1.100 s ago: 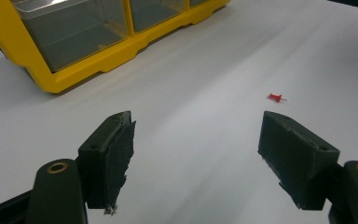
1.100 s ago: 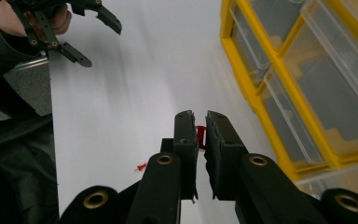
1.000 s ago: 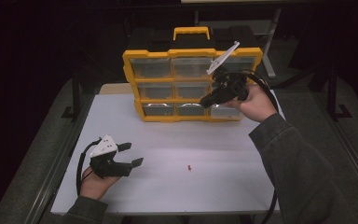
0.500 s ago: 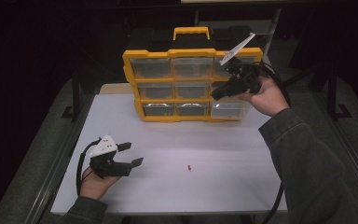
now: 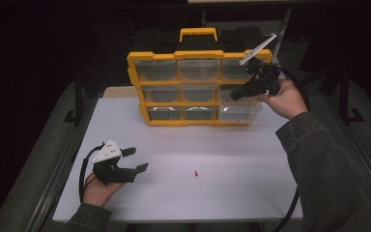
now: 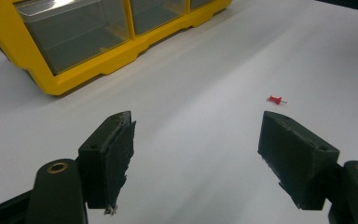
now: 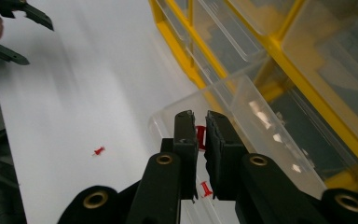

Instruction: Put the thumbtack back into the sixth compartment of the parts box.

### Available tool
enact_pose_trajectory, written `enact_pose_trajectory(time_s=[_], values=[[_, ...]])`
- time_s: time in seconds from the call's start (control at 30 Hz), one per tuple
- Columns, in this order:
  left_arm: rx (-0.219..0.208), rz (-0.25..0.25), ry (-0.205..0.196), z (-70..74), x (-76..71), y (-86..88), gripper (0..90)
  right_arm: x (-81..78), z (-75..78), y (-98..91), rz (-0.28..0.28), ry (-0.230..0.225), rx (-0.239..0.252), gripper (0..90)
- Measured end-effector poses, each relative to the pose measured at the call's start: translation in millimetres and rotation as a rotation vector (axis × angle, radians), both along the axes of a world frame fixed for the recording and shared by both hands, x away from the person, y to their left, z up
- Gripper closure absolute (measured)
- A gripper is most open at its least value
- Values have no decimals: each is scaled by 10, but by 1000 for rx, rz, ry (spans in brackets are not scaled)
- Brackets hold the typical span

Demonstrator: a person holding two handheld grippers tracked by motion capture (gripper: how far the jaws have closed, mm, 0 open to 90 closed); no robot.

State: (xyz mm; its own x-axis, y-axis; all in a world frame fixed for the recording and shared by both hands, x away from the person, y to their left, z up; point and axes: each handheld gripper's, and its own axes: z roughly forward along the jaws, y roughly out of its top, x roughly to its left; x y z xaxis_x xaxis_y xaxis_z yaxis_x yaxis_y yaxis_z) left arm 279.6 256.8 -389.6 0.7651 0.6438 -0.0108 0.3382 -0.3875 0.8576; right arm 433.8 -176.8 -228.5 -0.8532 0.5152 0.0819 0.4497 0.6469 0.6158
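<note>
A yellow organiser (image 5: 136,87) with clear drawers stands upright at the back of the white table (image 5: 251,164). Its bottom right drawer (image 5: 240,114) is pulled out. My right gripper (image 5: 235,95) hovers over that drawer, shut on a red pushpin (image 7: 199,136) that shows between its jaws. Another red pushpin (image 7: 206,189) lies inside the open drawer (image 7: 261,121). A third red pushpin (image 5: 195,173) lies loose on the table, also in the left gripper view (image 6: 276,99). My left gripper (image 5: 138,159) rests low at the front left, open, nothing between its jaws.
The organiser's black top and yellow carry handle (image 5: 198,33) rise behind the drawers. Dark metal table rails (image 5: 67,159) run along the left edge. The person's right sleeve (image 5: 328,174) covers the front right corner.
The right hand has shifted to the right along the organiser's front, still shut on the pin. The left gripper has not moved.
</note>
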Motion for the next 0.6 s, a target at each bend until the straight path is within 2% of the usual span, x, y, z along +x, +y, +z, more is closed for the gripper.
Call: enact_pose_trajectory(time_s=[0.1, 0.13, 0.6], values=[[2, 0, 5, 8, -1, 12, 262, 9, -22, -25, -10, 3, 5, 814], [-14, 4, 8, 12, -5, 13, 262, 21, -49, -48, -16, 4, 5, 814], [-18, 6, 8, 1, 0, 18, 262, 100, -252, -157, -54, 40, -7, 813]])
